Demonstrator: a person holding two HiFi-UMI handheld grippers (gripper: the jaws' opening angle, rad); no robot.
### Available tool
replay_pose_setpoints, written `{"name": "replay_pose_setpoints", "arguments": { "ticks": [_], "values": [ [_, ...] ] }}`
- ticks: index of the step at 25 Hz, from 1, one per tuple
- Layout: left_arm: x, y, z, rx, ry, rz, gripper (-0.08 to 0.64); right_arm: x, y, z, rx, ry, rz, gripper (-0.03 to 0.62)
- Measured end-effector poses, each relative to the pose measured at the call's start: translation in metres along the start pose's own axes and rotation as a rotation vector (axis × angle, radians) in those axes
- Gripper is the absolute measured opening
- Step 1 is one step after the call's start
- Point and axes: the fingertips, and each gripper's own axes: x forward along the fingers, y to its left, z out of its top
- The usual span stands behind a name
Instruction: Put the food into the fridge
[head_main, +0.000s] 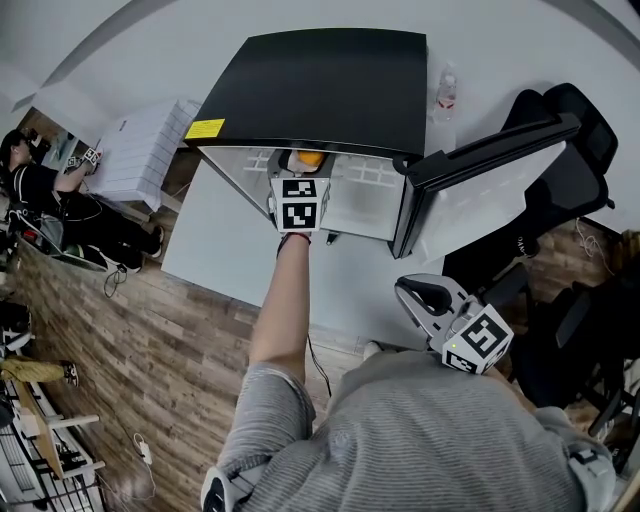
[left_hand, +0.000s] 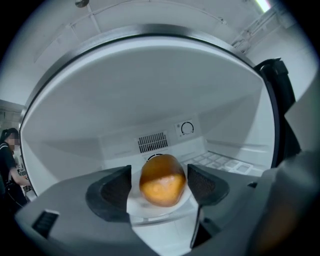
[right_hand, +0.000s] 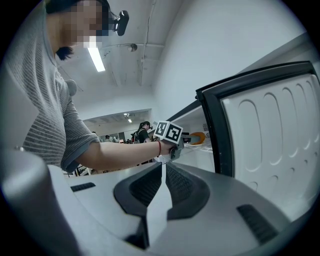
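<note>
An orange-brown bun (left_hand: 161, 181) lies on a small white plate (left_hand: 136, 204). My left gripper (left_hand: 159, 189) is shut on that plate, one pad against each side of its rim, and holds it inside the open fridge (head_main: 320, 85) in front of the vent (left_hand: 152, 142) and dial (left_hand: 187, 128). From the head view the left gripper (head_main: 298, 175) reaches into the fridge mouth with the bun (head_main: 310, 158) just past it. My right gripper (head_main: 412, 292) hangs low by my body, shut and empty. The right gripper (right_hand: 163, 172) looks toward the fridge door (right_hand: 270, 135).
The fridge stands on a white table (head_main: 230, 250) with its door (head_main: 480, 190) swung out to the right. A black chair (head_main: 570, 130) is right of the door, and a water bottle (head_main: 447, 92) stands behind the fridge. A white radiator (head_main: 140, 150) and a person (head_main: 30, 185) are at far left.
</note>
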Motion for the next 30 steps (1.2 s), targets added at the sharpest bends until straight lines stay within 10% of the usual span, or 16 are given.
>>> {"name": "replay_pose_setpoints", "arguments": {
  "ticks": [16,21,30],
  "values": [
    [-0.046,-0.01,0.016,0.027,-0.074,0.019,0.336,0.009,0.015,0.0,-0.015,0.001,0.045,0.014],
    [-0.061,-0.003,0.014,0.059,-0.087,0.091,0.032,0.01,0.021,-0.001,-0.014,0.0,0.058,0.014],
    [-0.088,-0.007,0.015,0.001,-0.12,0.082,0.011,0.014,0.031,-0.003,-0.022,-0.001,0.077,0.014]
  ]
}}
